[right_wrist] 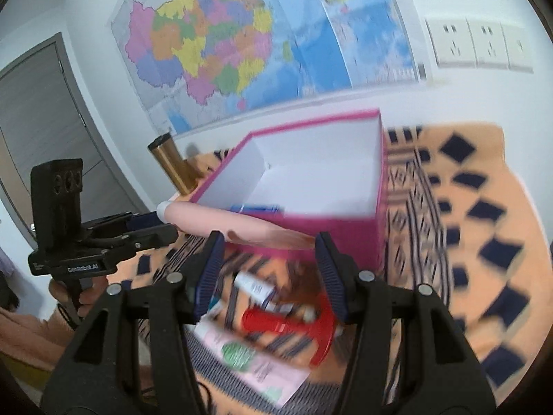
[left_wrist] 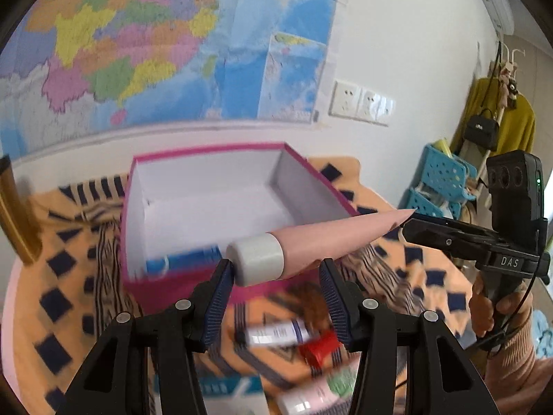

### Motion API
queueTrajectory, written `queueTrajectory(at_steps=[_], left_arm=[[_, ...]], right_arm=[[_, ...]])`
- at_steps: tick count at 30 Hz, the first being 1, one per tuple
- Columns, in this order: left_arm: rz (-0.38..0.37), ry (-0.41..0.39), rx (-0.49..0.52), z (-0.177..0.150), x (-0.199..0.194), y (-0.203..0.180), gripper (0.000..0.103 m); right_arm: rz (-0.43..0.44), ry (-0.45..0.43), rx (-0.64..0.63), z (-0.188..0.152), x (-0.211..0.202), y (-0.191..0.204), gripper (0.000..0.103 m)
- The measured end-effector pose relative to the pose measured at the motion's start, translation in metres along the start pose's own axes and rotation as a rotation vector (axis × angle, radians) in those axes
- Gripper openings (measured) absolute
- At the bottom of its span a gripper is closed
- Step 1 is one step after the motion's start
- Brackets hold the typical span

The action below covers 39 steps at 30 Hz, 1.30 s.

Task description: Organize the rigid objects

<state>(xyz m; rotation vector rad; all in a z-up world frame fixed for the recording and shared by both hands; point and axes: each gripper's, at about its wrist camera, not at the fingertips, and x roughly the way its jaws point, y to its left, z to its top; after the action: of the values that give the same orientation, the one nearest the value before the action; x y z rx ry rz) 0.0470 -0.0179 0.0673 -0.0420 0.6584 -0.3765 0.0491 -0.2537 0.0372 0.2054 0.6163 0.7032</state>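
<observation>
Above the near rim of an open pink box (left_wrist: pixel 207 148), held clear of the surface: one pink tube (left_wrist: pixel 311 242) with a white cap, lying roughly level. Left tongs (left_wrist: pixel 275 266) standing wide apart; cap resting against the left pad (left_wrist: pixel 217 287) only, with a clear gap to the other pad. Right tongs (right_wrist: pixel 268 238) also set wide, yet the tube's flat crimped end spans from one pad to the other and appears clamped across its width. Noted inside the box, against the near wall: a blue packet (left_wrist: pixel 186 259), otherwise white lining showing. Box seated on an orange cloth (right_wrist: pixel 484 173) with dark diamond pattern covering the surface. Lying loose on the cloth below the tongs, close together: a small white tube with blue print (right_wrist: pixel 255 288), a red tube (right_wrist: pixel 276 325), and a pale pink tube with green label (right_wrist: pixel 249 356); contact between them not determinable owing to blur. Behind the box: a gold flask (right_wrist: pixel 171 162) standing upright, and a coloured wall map (left_wrist: pixel 172 34). Background blurred in both views; held tube sharp.
</observation>
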Motion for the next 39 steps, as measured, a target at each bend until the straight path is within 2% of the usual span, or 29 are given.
queueTrajectory(at_steps=[4,7,12,20,25,31,35,39], left_arm=[[0.006,0.006,-0.026,0.021,0.024,0.014,0.052],[0.023,0.029,-0.038,0.025,0.046,0.023,0.052],[0.034,0.095,-0.064,0.023,0.083,0.035,0.052],[0.024,0.172,-0.082,0.018,0.11,0.044,0.052],[0.038,0.17,-0.069,0.017,0.109,0.041,0.052],[0.071,0.106,-0.03,0.008,0.08,0.035,0.054],[0.036,0.064,-0.005,-0.009,0.05,0.024,0.055],[-0.01,0.075,0.0,-0.028,0.039,0.012,0.056]], right_arm=[[-0.008,-0.02,-0.004,0.027,0.015,-0.013,0.057],[-0.018,-0.008,0.001,0.037,0.033,-0.026,0.057],[-0.061,0.051,0.01,0.04,0.067,-0.046,0.057],[-0.124,0.11,0.0,0.038,0.094,-0.059,0.057],[-0.137,0.089,0.015,0.037,0.09,-0.061,0.057],[-0.099,0.069,0.009,0.029,0.068,-0.05,0.057],[-0.057,0.066,-0.019,0.009,0.045,-0.037,0.057],[-0.044,0.111,-0.012,-0.019,0.038,-0.03,0.057]])
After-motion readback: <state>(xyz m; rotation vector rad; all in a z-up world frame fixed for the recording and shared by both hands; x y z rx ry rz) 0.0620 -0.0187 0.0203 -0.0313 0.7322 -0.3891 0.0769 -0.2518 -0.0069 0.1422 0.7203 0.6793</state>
